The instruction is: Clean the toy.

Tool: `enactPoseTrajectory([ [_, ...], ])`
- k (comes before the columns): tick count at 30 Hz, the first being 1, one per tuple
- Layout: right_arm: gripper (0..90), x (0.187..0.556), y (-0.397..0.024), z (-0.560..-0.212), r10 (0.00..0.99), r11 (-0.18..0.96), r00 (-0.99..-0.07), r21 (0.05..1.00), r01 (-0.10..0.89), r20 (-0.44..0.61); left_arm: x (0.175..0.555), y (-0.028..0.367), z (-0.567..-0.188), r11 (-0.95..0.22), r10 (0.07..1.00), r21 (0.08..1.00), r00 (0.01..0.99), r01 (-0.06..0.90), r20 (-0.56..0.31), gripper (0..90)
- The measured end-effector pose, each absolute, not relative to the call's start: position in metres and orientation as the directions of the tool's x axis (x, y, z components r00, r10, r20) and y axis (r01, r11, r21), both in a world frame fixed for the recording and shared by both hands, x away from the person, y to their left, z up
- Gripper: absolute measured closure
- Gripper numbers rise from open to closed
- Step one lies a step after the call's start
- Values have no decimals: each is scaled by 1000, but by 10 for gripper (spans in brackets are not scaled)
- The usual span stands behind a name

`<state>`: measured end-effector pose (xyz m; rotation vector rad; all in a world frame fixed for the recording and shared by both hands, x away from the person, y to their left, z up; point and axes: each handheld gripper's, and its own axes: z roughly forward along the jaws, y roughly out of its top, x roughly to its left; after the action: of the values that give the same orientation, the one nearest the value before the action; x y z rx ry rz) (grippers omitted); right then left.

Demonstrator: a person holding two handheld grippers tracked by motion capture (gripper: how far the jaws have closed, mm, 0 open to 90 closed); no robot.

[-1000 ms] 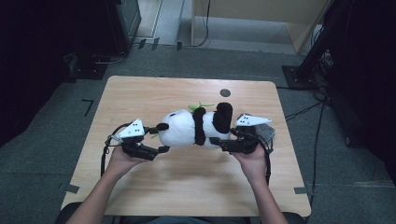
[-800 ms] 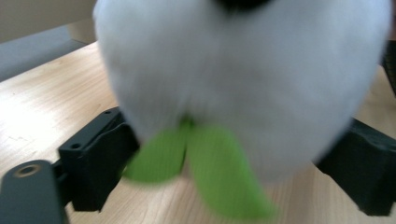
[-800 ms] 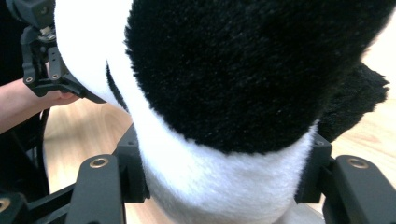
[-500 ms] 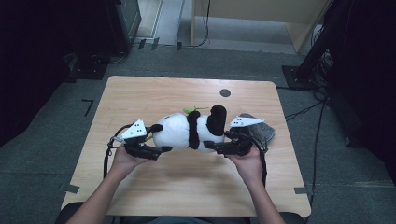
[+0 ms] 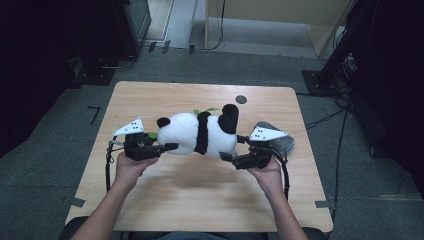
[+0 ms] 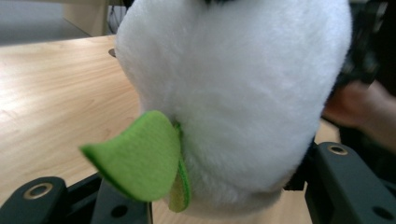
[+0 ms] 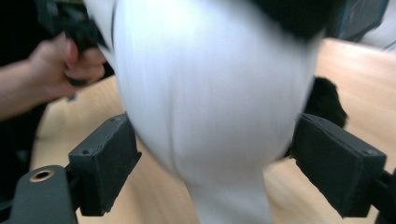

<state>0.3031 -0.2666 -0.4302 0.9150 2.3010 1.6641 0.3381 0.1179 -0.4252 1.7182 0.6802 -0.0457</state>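
Note:
A black-and-white plush panda (image 5: pixel 190 132) hangs lengthwise a little above the wooden table (image 5: pixel 175 95), casting a shadow below. My left gripper (image 5: pixel 162 142) has just been closing and is shut on the panda's left end. In the left gripper view (image 6: pixel 196 186) the white plush (image 6: pixel 233 93) and a green felt leaf (image 6: pixel 140 163) sit sharp between the jaws. My right gripper (image 5: pixel 234 148) has just been opening. In the right gripper view (image 7: pixel 210 172) the blurred white body (image 7: pixel 210 93) lies between its wide-set pads (image 7: pixel 109 163), which stand at its flanks without squeezing.
A grey soft object (image 5: pixel 282 142) lies on the table just behind my right hand. A small dark round spot (image 5: pixel 241 99) marks the far side of the table. Dark equipment and cables stand on the floor around.
The panda has risen off the table and swung more level, its left end lifted. The left jaws have closed onto it while the right jaws have spread.

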Motion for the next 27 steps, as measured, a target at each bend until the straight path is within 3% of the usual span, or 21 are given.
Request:
enactPoseTrajectory([
  [3,138,302,-262,-436,575,246,-802,901,358,162,339,121,-423,-65,388,876,821,477,-418,505],
  [6,141,304,-255,-437,560,246,-809,896,370,180,338,116,-423,-74,355,869,827,489,-436,501],
  [9,133,301,-246,-436,616,276,-778,892,357,121,338,111,-425,-92,365,861,822,500,-438,494],
  [15,334,300,-242,-438,658,326,-746,854,406,103,336,105,-428,-156,413,860,823,485,-389,445],
  [23,414,302,-247,-433,677,293,-715,828,478,173,340,103,-435,-163,419,869,830,467,-368,213],
  [27,415,303,-249,-432,679,267,-700,813,518,222,340,102,-436,-179,429,880,840,439,-332,180],
])
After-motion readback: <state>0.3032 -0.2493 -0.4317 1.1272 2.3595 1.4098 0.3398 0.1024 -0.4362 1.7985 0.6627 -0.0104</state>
